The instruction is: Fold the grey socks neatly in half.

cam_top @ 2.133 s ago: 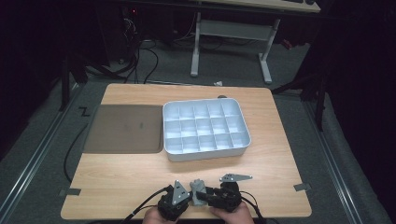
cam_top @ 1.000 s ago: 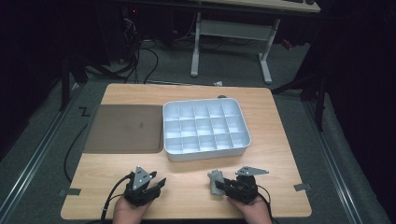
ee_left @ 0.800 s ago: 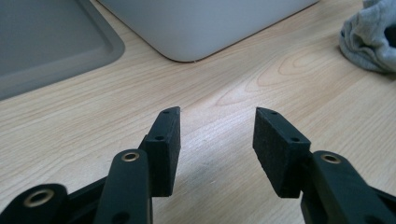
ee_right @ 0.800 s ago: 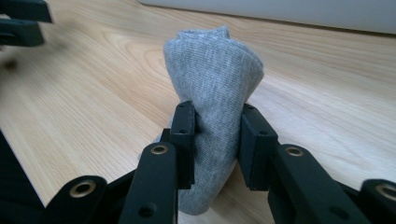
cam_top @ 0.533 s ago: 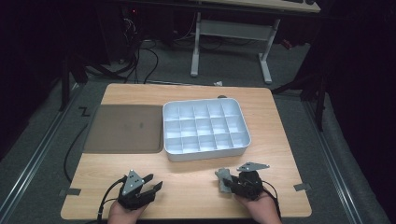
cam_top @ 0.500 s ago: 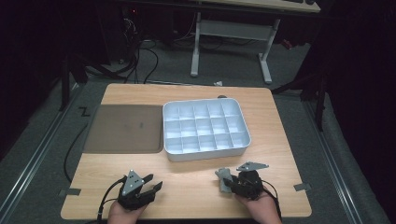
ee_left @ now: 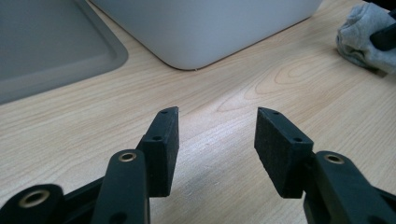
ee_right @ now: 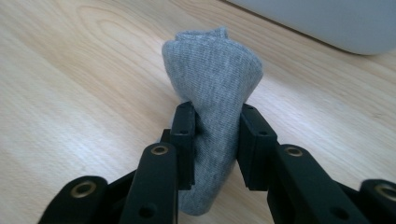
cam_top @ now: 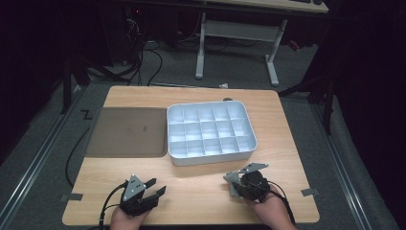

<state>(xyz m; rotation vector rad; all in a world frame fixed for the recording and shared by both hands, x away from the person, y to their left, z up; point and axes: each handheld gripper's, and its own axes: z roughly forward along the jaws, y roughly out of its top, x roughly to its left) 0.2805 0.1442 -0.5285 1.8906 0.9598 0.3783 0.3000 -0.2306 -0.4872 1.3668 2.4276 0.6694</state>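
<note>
Soft, light, crushable grey sock (ee_right: 212, 84), bunched and pinched at mid-fold in the right gripper (ee_right: 217, 126) just in front of the white compartment tray (cam_top: 210, 132); left gripper (ee_left: 217, 121) agape, empty, having just widened.

Light shines from above onto the wooden table (cam_top: 201, 191), while the room around it is very dark. The white compartment tray (cam_top: 210, 132) looks bright and throws a thin shadow on its near side. The high view is a little soft. In the gripper views the near wood grain is sharp and the far parts are blurry.
</note>
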